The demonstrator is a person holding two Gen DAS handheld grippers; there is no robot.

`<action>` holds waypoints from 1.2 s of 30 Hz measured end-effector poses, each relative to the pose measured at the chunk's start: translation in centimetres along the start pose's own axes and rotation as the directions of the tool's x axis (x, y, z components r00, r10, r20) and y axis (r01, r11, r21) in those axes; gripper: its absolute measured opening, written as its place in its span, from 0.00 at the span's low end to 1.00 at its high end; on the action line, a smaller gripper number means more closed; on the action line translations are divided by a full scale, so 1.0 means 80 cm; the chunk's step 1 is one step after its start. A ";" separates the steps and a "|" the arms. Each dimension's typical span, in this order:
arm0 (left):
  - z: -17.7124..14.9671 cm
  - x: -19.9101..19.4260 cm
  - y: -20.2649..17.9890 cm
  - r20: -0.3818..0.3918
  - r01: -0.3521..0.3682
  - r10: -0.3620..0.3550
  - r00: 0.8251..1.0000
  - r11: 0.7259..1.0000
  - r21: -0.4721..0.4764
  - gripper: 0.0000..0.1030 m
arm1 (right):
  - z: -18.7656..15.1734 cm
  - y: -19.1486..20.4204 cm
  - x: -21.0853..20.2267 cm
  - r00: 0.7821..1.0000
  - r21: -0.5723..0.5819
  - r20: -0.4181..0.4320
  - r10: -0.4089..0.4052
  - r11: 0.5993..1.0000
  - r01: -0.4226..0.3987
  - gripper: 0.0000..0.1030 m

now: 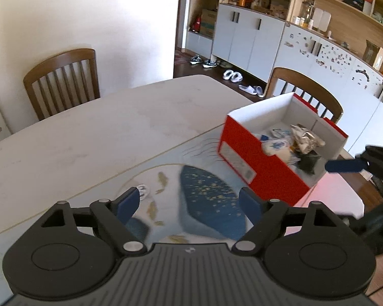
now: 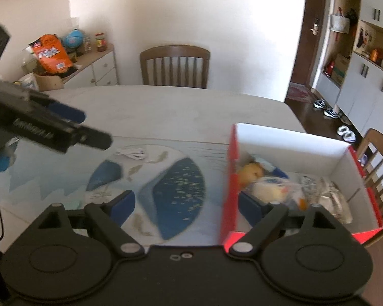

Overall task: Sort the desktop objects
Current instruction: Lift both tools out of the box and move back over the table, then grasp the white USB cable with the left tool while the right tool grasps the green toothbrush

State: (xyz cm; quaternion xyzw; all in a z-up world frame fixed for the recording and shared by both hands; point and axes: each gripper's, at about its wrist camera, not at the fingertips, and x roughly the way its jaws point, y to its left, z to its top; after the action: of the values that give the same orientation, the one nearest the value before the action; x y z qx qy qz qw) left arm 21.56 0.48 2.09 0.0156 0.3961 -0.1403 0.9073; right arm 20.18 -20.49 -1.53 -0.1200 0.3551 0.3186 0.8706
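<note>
Left gripper (image 1: 189, 205): jaws apart, nothing between. Right gripper (image 2: 186, 207): jaws apart, empty. Red cardboard box with white interior (image 2: 291, 145) on blue-patterned mat (image 2: 176, 186) atop pale counter (image 1: 94, 132) (holding assorted small items). White earphones (image 2: 131, 153) lying loose on mat, well apart from box.

Matt red cardboard box (image 1: 258, 163), glossy printed mat (image 2: 166, 178), crinkled foil wrapper (image 1: 306, 137), smooth pale tabletop (image 1: 102, 132).
</note>
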 end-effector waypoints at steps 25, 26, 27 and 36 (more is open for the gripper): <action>-0.047 0.056 0.087 0.006 -0.031 0.031 1.000 0.999 0.041 0.88 | -0.053 0.192 0.078 0.993 -0.004 -0.079 0.085 0.996 -0.085 0.91; -0.049 0.060 0.089 0.005 -0.028 0.028 1.000 0.999 0.041 0.88 | -0.055 0.195 0.082 0.993 -0.002 -0.084 0.082 0.997 -0.083 0.90; -0.051 0.064 0.092 0.005 -0.026 0.026 1.000 0.999 0.046 0.88 | -0.058 0.199 0.087 0.992 -0.001 -0.090 0.083 0.996 -0.084 0.90; -0.063 0.097 0.108 0.006 -0.016 0.016 1.000 0.997 0.080 0.88 | -0.079 0.232 0.131 0.987 -0.010 -0.144 0.074 0.997 -0.076 0.83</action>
State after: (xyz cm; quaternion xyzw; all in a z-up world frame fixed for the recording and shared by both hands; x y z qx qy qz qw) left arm 25.26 7.60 -7.68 0.0548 0.3874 -0.1488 0.9082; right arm 10.55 -4.07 -13.03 -0.1360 0.4185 0.3445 0.8292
